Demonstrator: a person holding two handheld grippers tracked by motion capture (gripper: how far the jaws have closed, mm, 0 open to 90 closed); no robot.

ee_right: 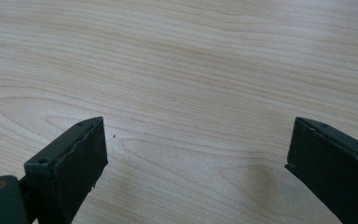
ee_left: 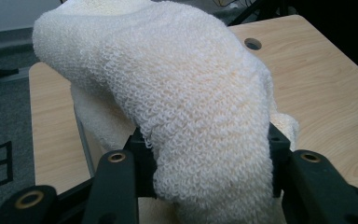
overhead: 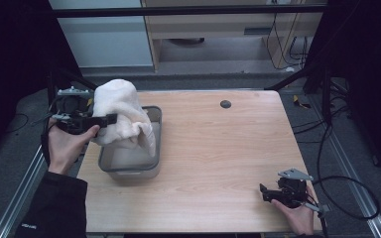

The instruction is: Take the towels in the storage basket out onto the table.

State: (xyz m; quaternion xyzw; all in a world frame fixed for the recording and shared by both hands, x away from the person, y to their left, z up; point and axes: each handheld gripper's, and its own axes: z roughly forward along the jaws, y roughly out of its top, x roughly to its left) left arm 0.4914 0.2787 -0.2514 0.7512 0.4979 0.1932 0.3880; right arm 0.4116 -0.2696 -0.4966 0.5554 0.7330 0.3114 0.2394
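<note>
A cream terry towel (overhead: 121, 111) hangs bunched over a grey metal tub (overhead: 154, 166) at the table's left side. My left gripper (overhead: 104, 120) is shut on the towel, holding it above the tub's left rim; its lower folds drape into the tub. In the left gripper view the towel (ee_left: 182, 93) bulges between the two black jaws and hides the pads. My right gripper (overhead: 264, 191) rests low at the table's front right, open, with nothing between its fingers. In the right gripper view its jaws stand wide apart over bare wood (ee_right: 191, 93).
The wooden table (overhead: 228, 148) has a round cable hole (overhead: 225, 104) near its far edge. Metal frame rails run along both sides, and cables lie on the floor at the right.
</note>
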